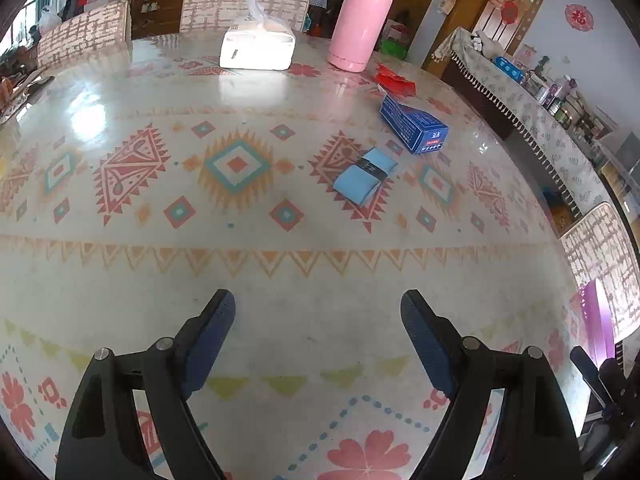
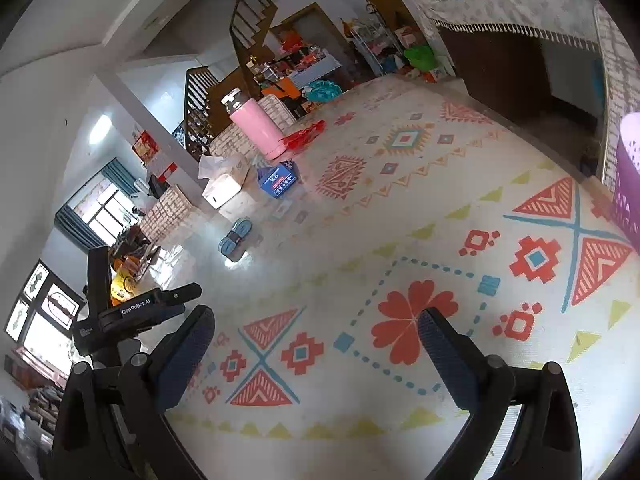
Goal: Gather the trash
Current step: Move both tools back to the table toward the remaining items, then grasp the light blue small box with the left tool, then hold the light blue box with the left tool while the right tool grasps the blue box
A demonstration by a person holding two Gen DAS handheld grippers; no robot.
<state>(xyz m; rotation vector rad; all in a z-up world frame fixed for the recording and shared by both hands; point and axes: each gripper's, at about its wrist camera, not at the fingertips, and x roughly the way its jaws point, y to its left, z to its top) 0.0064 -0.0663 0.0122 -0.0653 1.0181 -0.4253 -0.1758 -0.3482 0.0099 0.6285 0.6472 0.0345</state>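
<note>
On the patterned table (image 1: 280, 272) lie a light-blue folded packet with a black band (image 1: 365, 176), a dark blue carton (image 1: 413, 124) and crumpled red wrappers (image 1: 394, 80). My left gripper (image 1: 318, 308) is open and empty, well short of the blue packet. My right gripper (image 2: 316, 326) is open and empty above the table's near part. In the right wrist view the blue packet (image 2: 235, 238), the blue carton (image 2: 279, 180) and the red wrappers (image 2: 302, 136) lie far ahead to the left. A purple basket (image 2: 629, 184) stands at the right edge.
A pink flask (image 1: 359, 22) and a white tissue box (image 1: 258, 45) stand at the table's far side. Padded chairs (image 1: 244, 4) ring the table. A cloth-covered sideboard (image 1: 532, 108) is to the right. The left gripper's body (image 2: 120, 312) shows in the right wrist view.
</note>
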